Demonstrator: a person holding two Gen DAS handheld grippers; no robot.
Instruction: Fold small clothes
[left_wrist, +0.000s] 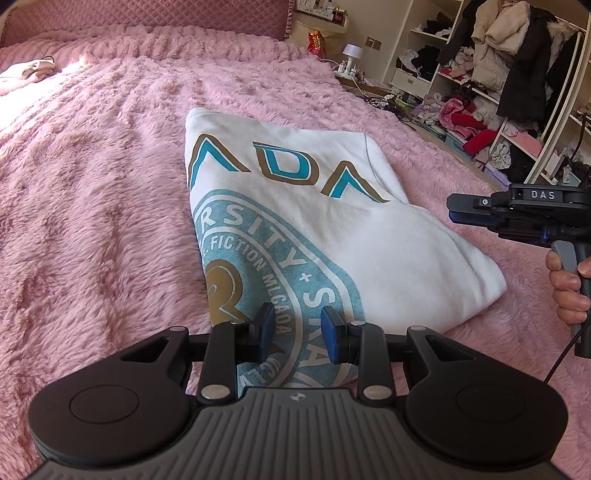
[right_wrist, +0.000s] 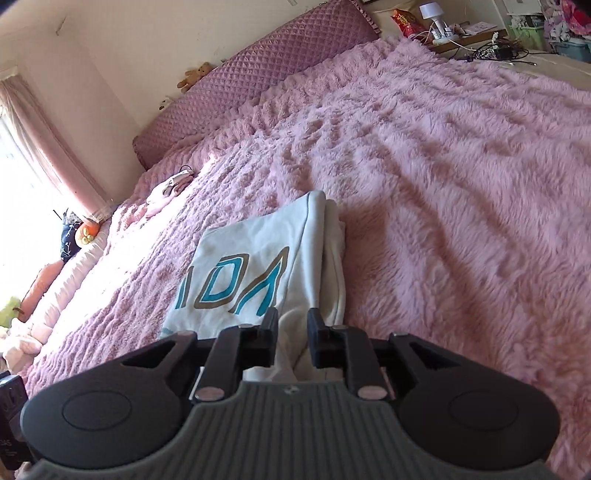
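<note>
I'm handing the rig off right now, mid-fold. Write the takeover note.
Left gripper: open, holding nothing, over the near printed end of the white sweatshirt.
Right gripper: open, over the sweatshirt's right layered edge; no cloth visibly pinched.
Sweatshirt lies on the pink fuzzy blanket, already folded into a compact rectangle, logo side up.
Another small pale garment lies farther up the bed, near the headboard.
Left: probably one more fold or a tidy of the stacked right edge, then the next garment.
</note>
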